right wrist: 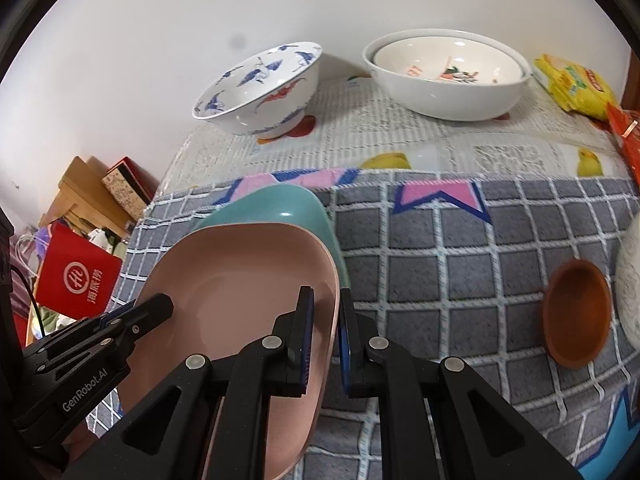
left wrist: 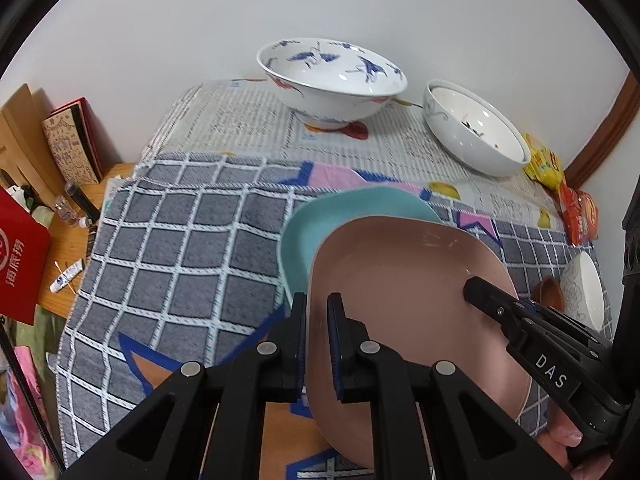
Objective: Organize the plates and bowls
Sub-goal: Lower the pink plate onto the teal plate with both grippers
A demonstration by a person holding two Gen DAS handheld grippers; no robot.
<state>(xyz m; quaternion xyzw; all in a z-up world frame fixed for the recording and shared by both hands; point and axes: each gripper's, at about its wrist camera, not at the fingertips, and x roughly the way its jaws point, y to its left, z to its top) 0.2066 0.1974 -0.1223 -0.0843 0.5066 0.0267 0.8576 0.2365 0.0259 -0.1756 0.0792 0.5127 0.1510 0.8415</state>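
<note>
One plate (left wrist: 400, 280) lies over another plate (left wrist: 304, 236), both on the cloth (left wrist: 168, 248). Behind them two bowls (left wrist: 332, 80) stand near the wall; a small dish (right wrist: 576, 316) sits right.

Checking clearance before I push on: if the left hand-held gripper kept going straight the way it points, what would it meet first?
Likely the teal plate, just ahead under the pink plate that the left hand-held gripper holds by its rim; depth is unclear.

right tool (left wrist: 474, 290): DAS | left tool (right wrist: 162, 304): GenRobot.AI
</note>
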